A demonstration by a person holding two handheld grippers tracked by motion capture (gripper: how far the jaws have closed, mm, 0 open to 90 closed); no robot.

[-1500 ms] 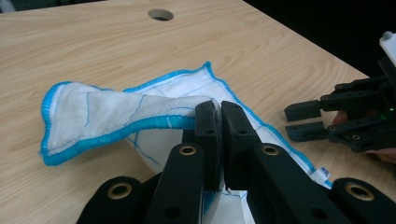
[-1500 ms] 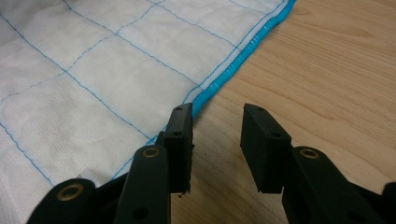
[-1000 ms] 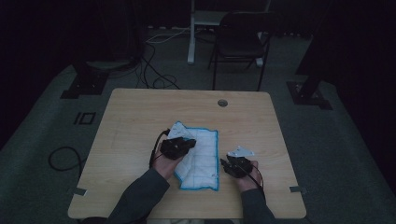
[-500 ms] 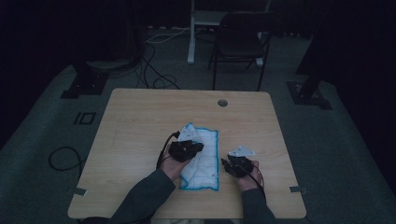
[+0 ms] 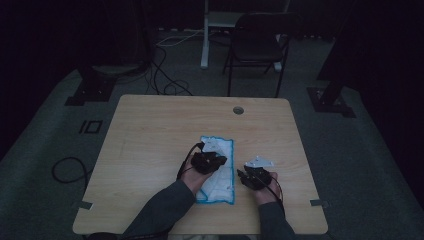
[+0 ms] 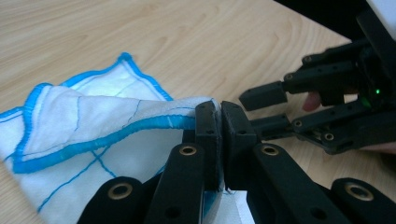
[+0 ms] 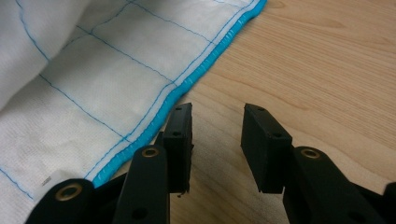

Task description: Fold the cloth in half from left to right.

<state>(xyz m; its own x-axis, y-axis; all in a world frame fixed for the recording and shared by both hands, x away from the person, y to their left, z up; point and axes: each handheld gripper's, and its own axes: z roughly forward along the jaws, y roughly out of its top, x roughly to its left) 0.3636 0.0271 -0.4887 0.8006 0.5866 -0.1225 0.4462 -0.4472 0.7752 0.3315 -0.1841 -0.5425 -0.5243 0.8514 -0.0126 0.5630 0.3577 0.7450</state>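
A white cloth point(image 5: 220, 172) with blue stitching and a blue hem lies folded on the wooden table point(image 5: 150, 135). My left gripper point(image 5: 212, 161) sits over the cloth's middle, shut on a blue-hemmed edge of the cloth point(image 6: 140, 125) that it holds lifted and folded over. In the left gripper view the pinch point(image 6: 220, 121) is plain, with the other gripper point(image 6: 327, 112) close by on the right. My right gripper point(image 5: 246, 175) rests just right of the cloth, open. Its jaws point(image 7: 215, 135) stand apart over bare wood, beside the cloth's blue hem point(image 7: 187, 88).
A round cable hole point(image 5: 238, 110) sits near the table's far edge. Beyond the table stand a dark chair point(image 5: 255, 45), stand bases and cables on the grey floor. Bare wood stretches left of the cloth.
My left gripper has carried the cloth's edge to the right, across the cloth toward the right gripper, and the cloth now looks narrower. The right gripper has barely moved.
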